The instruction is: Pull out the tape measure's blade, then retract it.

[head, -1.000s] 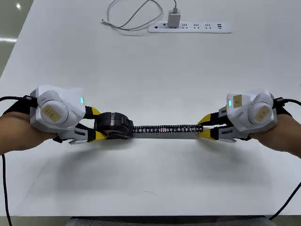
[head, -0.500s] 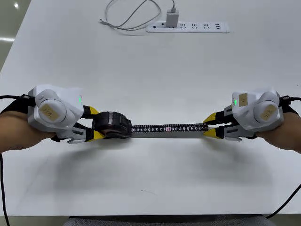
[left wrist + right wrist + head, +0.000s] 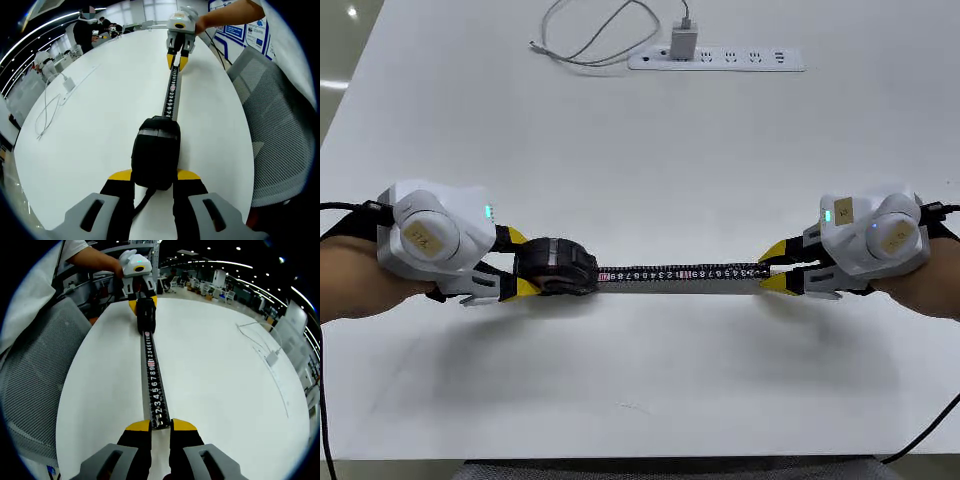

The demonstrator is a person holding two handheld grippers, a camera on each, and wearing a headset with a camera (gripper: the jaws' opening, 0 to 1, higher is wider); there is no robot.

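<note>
Clamps tape measure case [image 3: 558, 266] in left gripper [image 3: 524, 263] at 9 o'clock on table [image 3: 640, 150], pinches drawn-out blade [image 3: 680, 273] by its tip in right gripper [image 3: 770, 268] at 3 o'clock; risks whipping snap-back from a slipped pinch under spring pull.

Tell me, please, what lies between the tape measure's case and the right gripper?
The extended blade lies there, running from the case to the right gripper, whose jaws pinch its end. The head view shows this.
</note>
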